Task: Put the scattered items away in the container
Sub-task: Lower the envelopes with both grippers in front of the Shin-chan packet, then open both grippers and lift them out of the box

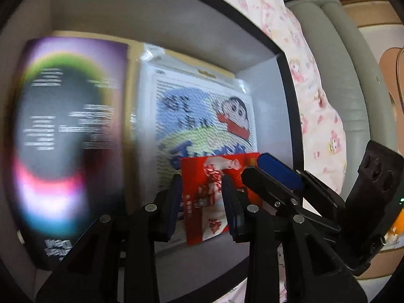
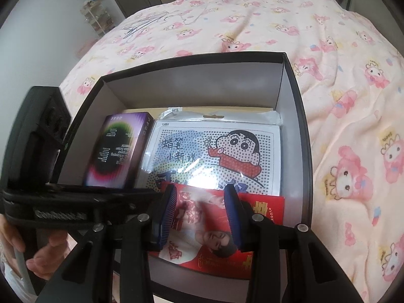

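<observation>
Now we have both tongs over an open black box (image 2: 306, 136) with pale grey inner walls, which sits on a bed covered by a pink cartoon-print quilt (image 2: 353, 116). Inside the box, a purple screen-protector pack (image 2: 113, 149) with a dark oval and rainbow rim lies along the left side. Just beside it, to the right, lies a clear bag holding a dotted cartoon picture kit (image 2: 214, 149) of a boy in a red scarf, with Chinese writing on it. A tan sheet (image 2: 252, 108) shows beneath both at the far end.

A red packet (image 2: 267, 204) with a printed photo and gold lettering lies at the near end of the box, overlapping the lower edge of the cartoon kit. In the right wrist view our right tongs (image 2: 200, 212) hang over it with the blue pads apart, one on each side of the packet's photo; we cannot tell whether the tips touch it. In the left wrist view our left tongs (image 1: 203, 202) sit with their pads partly apart, framing the same red packet (image 1: 202, 176), and we cannot tell if they press it. The right tongs (image 1: 272, 176) appear there too, just beside the left ones, at the packet's right edge.

A hand (image 2: 43, 257) grips the left tool's handle at the lower left, outside the box wall.
</observation>
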Motion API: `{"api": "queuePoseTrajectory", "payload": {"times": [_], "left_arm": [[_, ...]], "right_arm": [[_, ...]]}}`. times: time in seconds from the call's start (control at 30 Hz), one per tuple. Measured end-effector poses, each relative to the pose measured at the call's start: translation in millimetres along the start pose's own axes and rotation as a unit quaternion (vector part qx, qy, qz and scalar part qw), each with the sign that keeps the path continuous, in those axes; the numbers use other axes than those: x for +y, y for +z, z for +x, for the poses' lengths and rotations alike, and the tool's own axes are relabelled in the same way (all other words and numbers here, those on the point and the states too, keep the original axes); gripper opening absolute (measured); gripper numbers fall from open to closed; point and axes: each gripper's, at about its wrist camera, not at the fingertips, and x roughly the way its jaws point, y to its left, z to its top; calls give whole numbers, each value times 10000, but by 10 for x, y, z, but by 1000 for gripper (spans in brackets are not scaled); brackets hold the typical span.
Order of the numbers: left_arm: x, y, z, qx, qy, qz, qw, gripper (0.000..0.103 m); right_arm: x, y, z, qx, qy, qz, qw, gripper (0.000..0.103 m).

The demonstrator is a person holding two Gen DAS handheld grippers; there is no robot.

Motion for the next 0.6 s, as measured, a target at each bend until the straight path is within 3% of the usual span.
{"api": "queuePoseTrajectory", "payload": {"times": [0.07, 0.2, 0.4, 0.53, 0.6], "left_arm": [[54, -10, 2, 76, 56, -96, 9999, 31], [76, -25, 79, 259, -206, -219, 9992, 30], [-69, 58, 165, 283, -95, -99, 9995, 31], [-177, -45, 3, -142, 217, 231, 9994, 33], [-280, -147, -155, -453, 382, 512, 9969, 42]], "right_arm": [[27, -10, 37, 67, -69, -51, 9999, 35], [31, -35, 156, 342, -40, 39, 9994, 35], [80, -119, 291, 586, -268, 6, 9979, 35], [70, -113, 248, 480, -87, 113, 9987, 38], [69, -116, 131, 302, -179, 214, 9992, 38]]}}
